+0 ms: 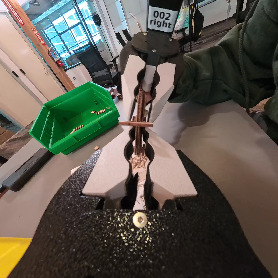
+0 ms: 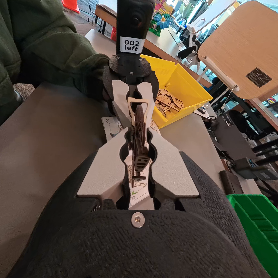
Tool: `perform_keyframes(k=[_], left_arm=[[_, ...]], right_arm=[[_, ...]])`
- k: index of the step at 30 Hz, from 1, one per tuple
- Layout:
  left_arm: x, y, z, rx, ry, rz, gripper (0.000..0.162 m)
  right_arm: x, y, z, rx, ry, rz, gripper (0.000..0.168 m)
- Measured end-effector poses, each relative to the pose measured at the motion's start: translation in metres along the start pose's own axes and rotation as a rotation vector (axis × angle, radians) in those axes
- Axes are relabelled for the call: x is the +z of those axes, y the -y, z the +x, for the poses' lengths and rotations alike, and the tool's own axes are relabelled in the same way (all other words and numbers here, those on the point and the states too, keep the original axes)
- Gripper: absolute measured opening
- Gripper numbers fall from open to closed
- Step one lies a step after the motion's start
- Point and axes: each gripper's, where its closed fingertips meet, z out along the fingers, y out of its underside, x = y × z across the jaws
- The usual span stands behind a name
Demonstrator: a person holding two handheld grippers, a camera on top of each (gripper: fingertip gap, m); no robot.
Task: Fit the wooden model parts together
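Note:
A dark wooden model (image 1: pixel 138 135) hangs edge-on above the grey table (image 1: pixel 210 150), held between both grippers. My left gripper (image 1: pixel 138 129) is shut on its near end. My right gripper (image 1: pixel 140 117) meets it tip to tip from the far side and is shut on the other end. A thin wooden cross stick (image 1: pixel 148 124) pokes out sideways where the tips meet. In the right wrist view, my right gripper (image 2: pixel 137 130) grips the model (image 2: pixel 139 162). The model's spoked wheel (image 2: pixel 139 115) sits inside a pale fork-shaped piece (image 2: pixel 132 114) at the left gripper (image 2: pixel 137 118).
A green bin (image 1: pixel 72 118) with a few small wooden pieces stands to the left. A small wooden gear (image 1: pixel 96 148) lies on the table by it. A yellow bin (image 2: pixel 180 84) holds wooden part sheets. An instruction sheet (image 2: pixel 111 126) lies under the grippers. A person's green sleeve (image 1: pixel 225 67) is behind the right gripper. Both grippers' tips are close together, under 4 cm apart.

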Motion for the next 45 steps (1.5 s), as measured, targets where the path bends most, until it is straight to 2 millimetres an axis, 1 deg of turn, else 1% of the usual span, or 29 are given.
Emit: perform_keyframes(k=[2, 9, 13, 20, 23, 26, 27, 29, 30, 31, 33, 35, 37, 40, 42, 45], left_arm=[[-0.001, 0.002, -0.001, -0.019, -0.002, 0.011, 0.006], [-0.003, 0.009, -0.003, -0.034, 0.010, 0.040, 0.006], [-0.004, 0.011, -0.006, -0.005, 0.049, 0.039, 0.006], [-0.003, 0.013, -0.005, 0.047, 0.074, 0.028, 0.006], [-0.002, 0.010, -0.006, 0.018, 0.068, 0.029, 0.006], [-0.001, 0.006, -0.010, -0.058, 0.060, 0.041, 0.006], [-0.001, 0.005, -0.013, -0.081, 0.068, 0.048, 0.006], [-0.005, 0.002, -0.023, -0.092, 0.121, 0.042, 0.006], [-0.009, 0.002, -0.030, -0.084, 0.154, 0.048, 0.006], [-0.014, 0.004, -0.037, -0.071, 0.188, 0.060, 0.006], [-0.024, 0.009, -0.047, -0.024, 0.252, 0.084, 0.006], [-0.033, 0.014, -0.055, 0.070, 0.332, 0.093, 0.007], [-0.038, 0.016, -0.059, 0.203, 0.414, 0.066, 0.006], [-0.040, 0.022, -0.057, 0.392, 0.507, 0.025, 0.006], [-0.038, 0.027, -0.052, 0.510, 0.547, 0.004, 0.007], [-0.033, 0.032, -0.043, 0.623, 0.575, -0.028, 0.006]], right_arm=[[0.000, 0.002, 0.001, 0.012, -0.002, 0.012, 0.015], [-0.001, 0.008, 0.005, 0.042, -0.023, 0.035, 0.014], [-0.001, 0.010, 0.009, 0.067, -0.049, 0.043, 0.014], [-0.003, 0.012, 0.009, 0.198, 0.009, 0.093, 0.014], [-0.003, 0.009, 0.009, 0.206, 0.021, 0.097, 0.014], [-0.001, 0.004, 0.012, 0.223, 0.022, 0.087, 0.014], [-0.001, 0.004, 0.013, 0.207, 0.007, 0.104, 0.018], [-0.003, 0.007, 0.020, 0.176, -0.044, 0.130, 0.053], [-0.008, 0.013, 0.025, 0.150, -0.078, 0.165, 0.064], [-0.016, 0.021, 0.030, 0.113, -0.120, 0.229, 0.067], [-0.042, 0.040, 0.046, 0.033, -0.257, 0.379, 0.067], [-0.073, 0.049, 0.067, -0.022, -0.439, 0.485, 0.065], [-0.099, 0.046, 0.085, -0.054, -0.603, 0.521, 0.065], [-0.125, 0.035, 0.102, -0.044, -0.763, 0.543, 0.065], [-0.134, 0.027, 0.108, -0.033, -0.834, 0.545, 0.066], [-0.137, 0.021, 0.109, -0.026, -0.863, 0.551, 0.065]])
